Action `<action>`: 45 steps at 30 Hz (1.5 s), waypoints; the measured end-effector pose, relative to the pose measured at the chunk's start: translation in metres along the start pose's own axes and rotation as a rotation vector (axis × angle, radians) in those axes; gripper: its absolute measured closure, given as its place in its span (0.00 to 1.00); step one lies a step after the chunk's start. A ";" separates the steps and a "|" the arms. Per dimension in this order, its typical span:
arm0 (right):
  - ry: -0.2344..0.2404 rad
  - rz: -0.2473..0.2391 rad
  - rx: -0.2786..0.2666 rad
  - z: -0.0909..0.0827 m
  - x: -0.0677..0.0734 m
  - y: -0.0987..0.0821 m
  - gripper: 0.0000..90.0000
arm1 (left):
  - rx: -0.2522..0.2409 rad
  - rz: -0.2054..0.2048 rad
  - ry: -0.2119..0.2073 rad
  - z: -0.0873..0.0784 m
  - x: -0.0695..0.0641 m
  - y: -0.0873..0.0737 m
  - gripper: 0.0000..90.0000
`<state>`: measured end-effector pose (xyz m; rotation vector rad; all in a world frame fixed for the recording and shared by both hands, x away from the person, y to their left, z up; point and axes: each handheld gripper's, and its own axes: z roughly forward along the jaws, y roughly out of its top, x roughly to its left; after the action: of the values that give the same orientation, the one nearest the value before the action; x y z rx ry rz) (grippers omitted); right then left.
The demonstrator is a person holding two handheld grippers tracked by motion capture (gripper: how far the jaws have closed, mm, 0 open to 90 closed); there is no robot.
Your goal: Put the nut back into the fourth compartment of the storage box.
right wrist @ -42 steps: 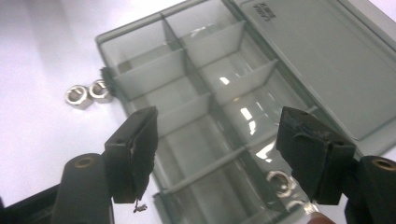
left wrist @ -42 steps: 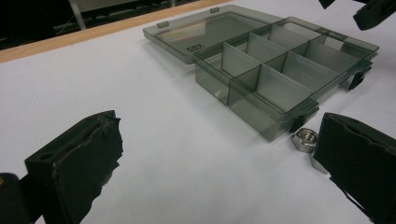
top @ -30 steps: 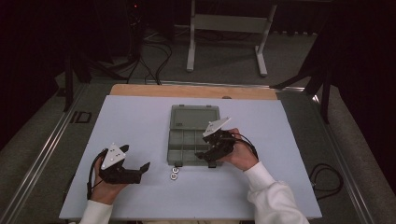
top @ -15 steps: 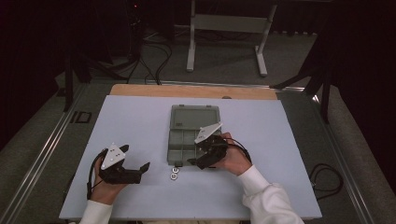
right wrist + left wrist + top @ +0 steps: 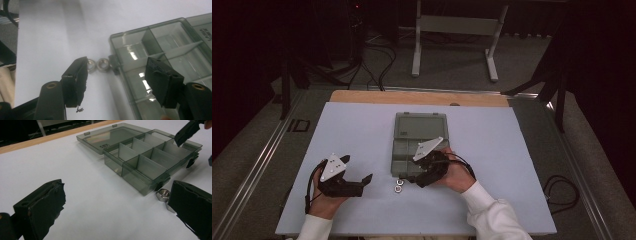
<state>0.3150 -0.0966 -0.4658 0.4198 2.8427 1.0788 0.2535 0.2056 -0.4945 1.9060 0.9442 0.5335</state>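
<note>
A smoky grey compartment box (image 5: 412,150) lies open mid-table, its lid (image 5: 420,125) folded flat behind it. Two steel nuts (image 5: 398,186) rest side by side just off its front left corner, in the right gripper view as nuts (image 5: 97,65) beside the box's latch (image 5: 115,65). My right gripper (image 5: 412,178) hovers over that corner; its jaws have just been closing, are open, and grip nothing, with one nut and the box (image 5: 160,50) corner showing between them. My left gripper (image 5: 357,169) rests open to the left, aimed at the box (image 5: 150,160), a nut (image 5: 163,195) beside its right jaw.
The white mat (image 5: 352,130) covers the table, with a wooden strip (image 5: 412,97) along its far edge. Cables trail off the table's right side (image 5: 559,190). A metal stand (image 5: 452,35) is on the floor beyond.
My right gripper has slid left and toward the person along the box, ending over the front left corner by the nuts. The left gripper has stayed put.
</note>
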 end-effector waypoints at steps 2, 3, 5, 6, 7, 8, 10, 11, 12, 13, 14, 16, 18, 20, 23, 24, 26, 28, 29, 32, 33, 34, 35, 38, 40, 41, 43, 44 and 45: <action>0.003 -0.001 -0.001 0.001 0.002 0.000 0.40 | 0.001 0.001 0.000 0.000 0.000 0.000 0.02; 0.009 -0.005 -0.002 0.002 0.003 0.001 0.40 | 0.002 0.001 0.000 0.000 0.000 0.000 0.02; 0.026 -0.013 -0.005 0.005 0.009 0.002 0.40 | 0.000 0.000 0.000 0.000 0.000 0.000 0.01; 0.028 -0.018 -0.001 0.007 0.010 0.002 0.40 | 0.000 0.000 0.001 0.000 0.000 0.000 0.01; 0.033 -0.028 0.002 0.008 0.012 0.002 0.40 | 0.000 -0.001 0.001 0.000 0.000 0.000 0.02; 0.038 -0.027 0.005 0.009 0.014 0.002 0.40 | 0.000 0.000 0.002 0.000 0.000 0.000 0.02; 0.044 -0.036 0.009 0.012 0.016 0.003 0.40 | 0.000 -0.001 0.001 0.000 0.000 0.000 0.02; 0.048 -0.033 0.013 0.014 0.018 0.003 0.40 | 0.001 -0.001 0.001 0.000 0.000 0.000 0.02; 0.052 -0.041 0.016 0.016 0.019 0.003 0.40 | 0.001 0.000 0.001 0.000 0.000 0.000 0.02; 0.056 -0.043 0.016 0.017 0.020 0.003 0.40 | -0.001 -0.001 0.000 0.000 0.000 0.000 0.02; 0.058 -0.048 0.018 0.019 0.021 0.004 0.40 | -0.001 -0.002 0.000 0.000 0.000 0.000 0.02; 0.063 -0.054 0.019 0.022 0.022 0.004 0.41 | 0.001 0.001 0.001 0.000 0.000 0.000 0.02; 0.069 -0.057 0.021 0.025 0.024 0.004 0.41 | 0.000 0.001 0.001 0.000 0.000 0.000 0.02; 0.074 -0.054 0.023 0.027 0.026 0.004 0.41 | 0.000 0.001 0.000 0.000 0.000 0.000 0.01; 0.083 -0.071 0.026 0.033 0.031 0.004 0.41 | 0.000 0.001 0.001 0.000 0.000 0.000 0.02; 0.086 -0.075 0.027 0.034 0.032 0.003 0.41 | 0.000 0.001 0.001 0.000 0.000 0.000 0.02; 0.098 -0.080 0.021 0.037 0.035 0.002 0.41 | 0.000 0.002 0.001 0.000 0.000 0.000 0.02; 0.104 -0.085 0.016 0.039 0.037 0.001 0.41 | -0.001 0.001 0.000 0.000 0.000 0.000 0.02; 0.105 -0.089 0.017 0.040 0.038 0.001 0.40 | 0.000 0.001 0.000 0.000 0.000 0.000 0.02; 0.106 -0.099 0.025 0.044 0.040 0.000 0.39 | -0.002 0.001 0.001 0.000 0.000 0.000 0.02; 0.107 -0.097 0.028 0.046 0.041 0.000 0.39 | -0.001 0.001 0.001 -0.001 0.000 0.000 0.02; 0.111 -0.098 0.035 0.047 0.041 -0.001 0.38 | 0.000 0.002 0.002 -0.001 0.000 0.000 0.02; 0.111 -0.104 0.038 0.050 0.041 -0.001 0.38 | -0.001 0.002 0.001 0.000 0.000 0.000 0.02; 0.110 -0.112 0.048 0.055 0.043 -0.002 0.38 | -0.001 0.000 -0.001 0.000 0.000 0.000 0.02; 0.110 -0.121 0.053 0.059 0.045 -0.001 0.38 | -0.001 0.000 0.000 0.000 0.000 0.000 0.02; 0.109 -0.122 0.055 0.061 0.045 -0.001 0.38 | -0.001 0.000 0.001 0.000 0.000 0.000 0.02; 0.109 -0.118 0.055 0.065 0.044 -0.001 0.39 | -0.002 0.001 0.001 -0.001 0.000 0.000 0.02; 0.105 -0.118 0.054 0.066 0.043 -0.001 0.39 | -0.002 0.001 0.001 -0.001 0.000 0.000 0.02; 0.101 -0.118 0.061 0.068 0.042 -0.001 0.40 | -0.002 0.001 0.001 -0.001 0.000 0.000 0.02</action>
<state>0.2851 -0.0416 -0.5167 0.2032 2.9516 1.0225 0.2533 0.2060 -0.4941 1.9049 0.9428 0.5353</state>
